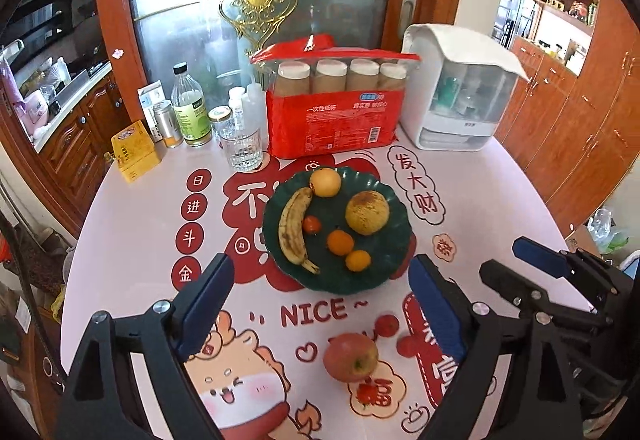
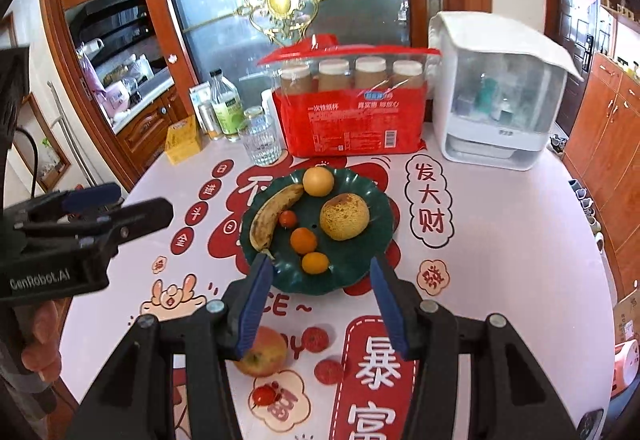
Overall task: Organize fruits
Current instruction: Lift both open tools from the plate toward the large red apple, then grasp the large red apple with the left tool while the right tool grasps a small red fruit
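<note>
Left wrist view gives me my left gripper [image 1: 320, 304] with its blue-padded jaws spread wide and holding nothing, hanging over the near part of the table [image 1: 500, 200]. Between those jaws, close to the table's near edge, I see a red apple [image 1: 351, 357] lying on the printed cloth, apart from both pads. Just beyond it sit two small red fruits, one [image 1: 387, 325] near the apple and another [image 1: 409, 345] beside the right pad; a cherry tomato [image 1: 365, 396] lies nearer still.

At the table's middle stands the dark green plate [image 1: 384, 264]. It holds a spotted banana [image 1: 294, 226] along its left side, a yellow round fruit [image 1: 325, 182] at its far rim, a large mottled yellow fruit [image 1: 367, 212] on the right, a small tomato [image 1: 312, 225], and two oranges [image 1: 340, 242] [image 1: 357, 260] toward the near rim.

From the right wrist view, my right gripper [image 2: 320, 304] is likewise spread apart and empty, its tips just short of the plate's near rim. The apple [image 2: 262, 356] lies partly behind its left finger.

Along the table's far edge stand a red pack of paper cups [image 1: 336, 108], a white dispenser box [image 1: 460, 92] and a drinking glass [image 1: 243, 150].
</note>
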`<state>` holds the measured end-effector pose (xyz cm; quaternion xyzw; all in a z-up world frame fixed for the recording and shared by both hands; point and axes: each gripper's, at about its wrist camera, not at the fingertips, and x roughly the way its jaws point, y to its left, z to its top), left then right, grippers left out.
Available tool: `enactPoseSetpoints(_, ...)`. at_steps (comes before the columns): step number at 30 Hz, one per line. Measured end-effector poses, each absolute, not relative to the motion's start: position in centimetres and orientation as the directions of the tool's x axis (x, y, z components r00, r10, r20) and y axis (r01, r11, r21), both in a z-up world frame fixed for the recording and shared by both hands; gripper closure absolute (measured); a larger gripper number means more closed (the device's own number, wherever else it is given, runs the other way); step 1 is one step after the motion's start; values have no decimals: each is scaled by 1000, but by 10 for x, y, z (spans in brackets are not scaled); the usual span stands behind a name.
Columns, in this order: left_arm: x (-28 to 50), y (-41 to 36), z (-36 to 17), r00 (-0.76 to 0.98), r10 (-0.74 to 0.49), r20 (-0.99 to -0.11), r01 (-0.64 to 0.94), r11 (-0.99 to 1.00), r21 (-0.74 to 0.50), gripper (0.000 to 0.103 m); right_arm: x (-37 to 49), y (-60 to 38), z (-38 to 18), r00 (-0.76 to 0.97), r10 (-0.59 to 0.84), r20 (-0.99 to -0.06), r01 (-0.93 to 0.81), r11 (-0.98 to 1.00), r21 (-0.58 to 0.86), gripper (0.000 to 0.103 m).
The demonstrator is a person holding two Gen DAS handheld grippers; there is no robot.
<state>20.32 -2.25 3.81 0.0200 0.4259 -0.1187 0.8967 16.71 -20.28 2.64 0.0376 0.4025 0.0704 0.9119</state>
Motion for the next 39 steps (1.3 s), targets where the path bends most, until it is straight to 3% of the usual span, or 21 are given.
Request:
enactPoseSetpoints(7,164,-26,27,624,-176,-761,233,972,-33,14,132,-214,27,688,152,-710,-85,988,128,51)
enactPoseSetpoints(23,110,-28,-49,548,-166,-820,266,964,-17,13,79,-206,-37,640,131,-757,-122,990,69,51)
enactPoseSetpoints(39,129,-40,-112,476,-153,-866,284,959,-13,13,86,-196,-103,579,145,-802,-164,985,59,51)
